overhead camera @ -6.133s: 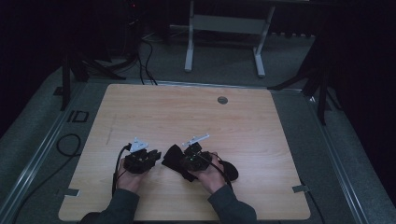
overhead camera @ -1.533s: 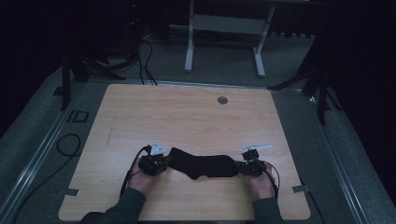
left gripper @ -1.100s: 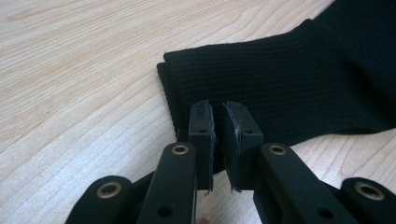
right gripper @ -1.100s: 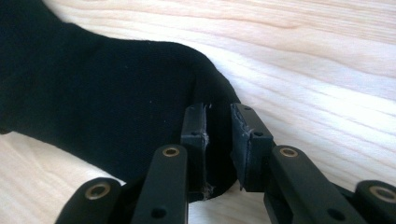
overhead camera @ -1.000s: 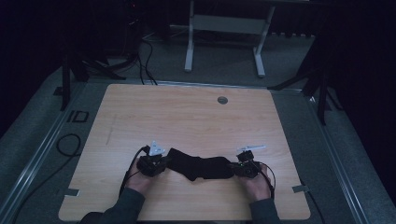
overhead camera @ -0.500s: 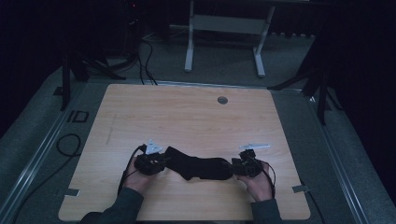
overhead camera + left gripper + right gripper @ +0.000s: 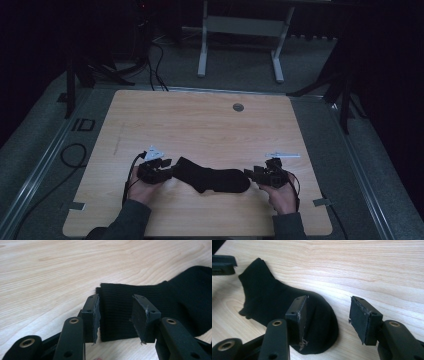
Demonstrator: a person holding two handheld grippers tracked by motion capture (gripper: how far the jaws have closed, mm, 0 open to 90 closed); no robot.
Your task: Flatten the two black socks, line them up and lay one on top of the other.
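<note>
Both claws, left claw [image 7: 167,167] and right claw [image 7: 252,175], have just been opening off the sock [image 7: 212,179], now flat on the worktop [image 7: 200,125], so I'd guess backing away comes next.

Black hand-held gripper [image 7: 116,317], brass-ringed screw holes

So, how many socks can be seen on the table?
1. A single black sock lies flat near the front edge of the wooden table, stretched between the two hands. A second one folded inside it cannot be excluded.
</note>
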